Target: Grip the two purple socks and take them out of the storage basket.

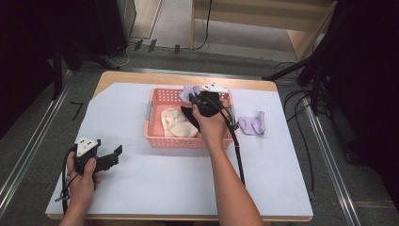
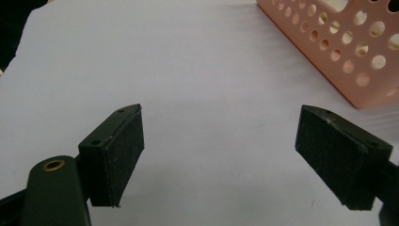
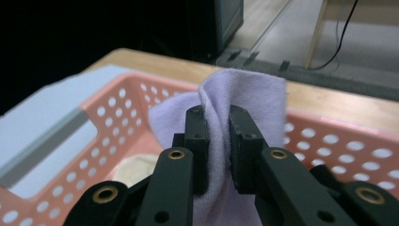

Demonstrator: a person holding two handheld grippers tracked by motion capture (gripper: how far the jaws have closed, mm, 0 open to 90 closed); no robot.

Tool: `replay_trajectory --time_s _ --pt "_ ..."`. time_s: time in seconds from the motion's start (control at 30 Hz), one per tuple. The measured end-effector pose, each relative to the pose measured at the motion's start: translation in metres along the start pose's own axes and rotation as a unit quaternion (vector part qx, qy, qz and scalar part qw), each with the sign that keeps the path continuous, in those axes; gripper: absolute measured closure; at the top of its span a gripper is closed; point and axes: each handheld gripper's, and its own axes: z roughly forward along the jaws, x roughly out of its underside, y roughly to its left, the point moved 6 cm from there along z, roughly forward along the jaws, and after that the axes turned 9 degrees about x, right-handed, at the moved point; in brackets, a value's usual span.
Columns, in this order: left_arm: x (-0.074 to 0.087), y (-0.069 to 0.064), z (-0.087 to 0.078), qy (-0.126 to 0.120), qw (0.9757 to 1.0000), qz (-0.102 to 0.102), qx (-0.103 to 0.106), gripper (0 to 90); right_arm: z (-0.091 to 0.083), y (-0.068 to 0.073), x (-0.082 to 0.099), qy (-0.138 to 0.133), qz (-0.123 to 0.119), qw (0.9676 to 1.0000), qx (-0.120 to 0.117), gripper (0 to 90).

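On the table (image 1: 141, 183), white sheet over wood, sits a pink basket (image 1: 155, 136) near the far middle. Inside it lies a cream cloth (image 1: 176, 123). A second lilac sock (image 1: 252, 124) lies on the sheet just right of the basket, apart from it.

Right gripper (image 3: 217, 141): jaws nearly closed, pinching a lilac sock (image 3: 244, 89) by a fold; the sock is held over the basket's far part, its free end hanging below the pads. Left gripper (image 2: 219, 155): jaws wide apart, nothing between them, resting low over bare sheet near the table's left front.

Judgement: step in hand is getting this sock into the basket. To do it well, keep the pinch firm, bring the sock over open basket floor beside the cream cloth, lower until the hanging end touches, then open. Avoid draping it on the rim.
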Motion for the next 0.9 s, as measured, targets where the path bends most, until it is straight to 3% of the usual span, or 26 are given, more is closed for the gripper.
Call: replay_trajectory --time_s 0.1,0.27,0.5,0.57,0.6,0.63,0.7,0.77,0.9 --pt "0.0 0.0 0.0 0.0 1.0 0.0 0.0 16.6 -0.012 -0.006 -0.009 -0.031 0.008 0.9995 0.006 79.8" --pt "0.0 0.0 0.0 0.0 1.0 0.001 0.0 16.6 -0.034 -0.027 -0.018 -0.063 -0.005 0.9976 0.027 79.8" --pt "0.0 0.0 0.0 0.001 1.0 0.001 -0.001 16.6 -0.064 -0.079 -0.015 -0.094 0.005 0.9924 0.079 79.6" --pt "0.0 0.0 0.0 -0.001 1.0 0.0 -0.001 16.6 -0.072 -0.094 -0.01 -0.096 0.013 0.991 0.092 79.6" --pt "0.0 0.0 0.0 -0.001 1.0 0.0 -0.001 16.6 -0.072 -0.094 -0.01 -0.096 0.013 0.991 0.092 79.6" --pt "0.0 0.0 0.0 0.0 1.0 0.0 -0.001 16.6 -0.08 -0.113 -0.001 -0.095 0.023 0.9893 0.108 79.7" --pt "0.0 0.0 0.0 0.0 1.0 0.001 -0.002 16.6 -0.084 -0.124 0.006 -0.091 0.026 0.9884 0.119 79.6" --pt "0.0 0.0 0.0 0.0 1.0 0.001 -0.002 16.6 -0.088 -0.139 0.02 -0.076 0.017 0.9858 0.149 79.6" --pt "0.0 -0.001 0.0 -0.002 1.0 0.0 -0.002 16.6 -0.09 -0.157 0.046 -0.045 0.017 0.9857 0.161 75.1"
